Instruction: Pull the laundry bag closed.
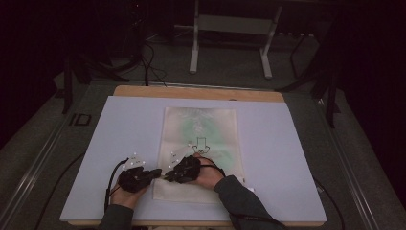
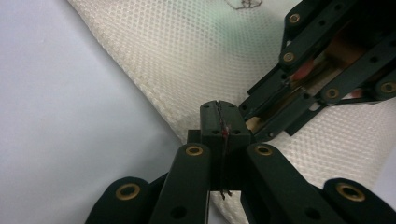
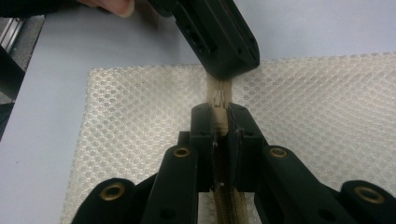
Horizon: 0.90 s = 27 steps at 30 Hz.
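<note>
We see a cream mesh bag (image 1: 200, 143) lying flat on the pale blue mat (image 1: 119, 139) that covers the wooden table (image 1: 201, 92), its near edge close to the person's side. The bag carries a soft green print and a small dark line drawing near its middle; we cannot read any words, brand or label on it, and the only legible writing in the high view is "ID" on the grey floor (image 1: 48, 139) to the left of the table. Both hands work at the bag's near left part. The left gripper (image 1: 154, 174) reaches in from the mat's side, and in the left gripper view its jaws are pressed together with only a thin dark strand and a speck of red showing between them at the bag's edge; we cannot tell for sure what that strand is. The right gripper (image 1: 168, 177) lies over the bag and points toward the left one, the two tips almost touching. In the right gripper view its jaws are narrow and clamped on a beige tab (image 3: 220, 108) standing up from the mesh, with the left gripper's black tip just beyond it.
</note>
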{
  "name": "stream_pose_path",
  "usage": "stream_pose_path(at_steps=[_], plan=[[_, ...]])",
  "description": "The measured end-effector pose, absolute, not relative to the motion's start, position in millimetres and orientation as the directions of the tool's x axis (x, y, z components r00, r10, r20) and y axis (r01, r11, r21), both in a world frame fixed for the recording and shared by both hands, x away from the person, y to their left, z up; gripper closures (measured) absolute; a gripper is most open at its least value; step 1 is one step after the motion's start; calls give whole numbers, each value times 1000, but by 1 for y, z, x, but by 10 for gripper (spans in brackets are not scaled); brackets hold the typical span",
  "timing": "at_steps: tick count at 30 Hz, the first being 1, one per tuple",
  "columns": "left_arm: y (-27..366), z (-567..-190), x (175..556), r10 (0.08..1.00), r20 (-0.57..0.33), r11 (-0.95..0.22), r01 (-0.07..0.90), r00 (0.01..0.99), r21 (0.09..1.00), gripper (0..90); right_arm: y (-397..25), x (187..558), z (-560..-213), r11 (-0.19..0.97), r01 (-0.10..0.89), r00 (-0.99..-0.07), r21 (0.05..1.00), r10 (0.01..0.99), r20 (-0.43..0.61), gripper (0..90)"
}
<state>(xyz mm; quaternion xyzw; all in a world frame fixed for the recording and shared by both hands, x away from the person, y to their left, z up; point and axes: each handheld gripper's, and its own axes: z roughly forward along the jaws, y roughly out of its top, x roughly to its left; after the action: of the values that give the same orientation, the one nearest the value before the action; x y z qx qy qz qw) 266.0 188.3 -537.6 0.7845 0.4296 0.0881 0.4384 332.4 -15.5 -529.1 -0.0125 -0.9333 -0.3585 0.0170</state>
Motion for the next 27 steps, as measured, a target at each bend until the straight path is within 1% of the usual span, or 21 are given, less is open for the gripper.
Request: stream_pose_path(at_steps=[14, 27], plan=[[186, -543, 268, 765, -228, -265, 617, 602, 741, 896, -12, 331, -528, 753, 39, -999, 657, 18, 38, 824], [186, -544, 269, 766, -237, -259, 624, 597, 737, 896, -10, 336, -528, 748, 80, -996, 659, 28, 89, 814]])
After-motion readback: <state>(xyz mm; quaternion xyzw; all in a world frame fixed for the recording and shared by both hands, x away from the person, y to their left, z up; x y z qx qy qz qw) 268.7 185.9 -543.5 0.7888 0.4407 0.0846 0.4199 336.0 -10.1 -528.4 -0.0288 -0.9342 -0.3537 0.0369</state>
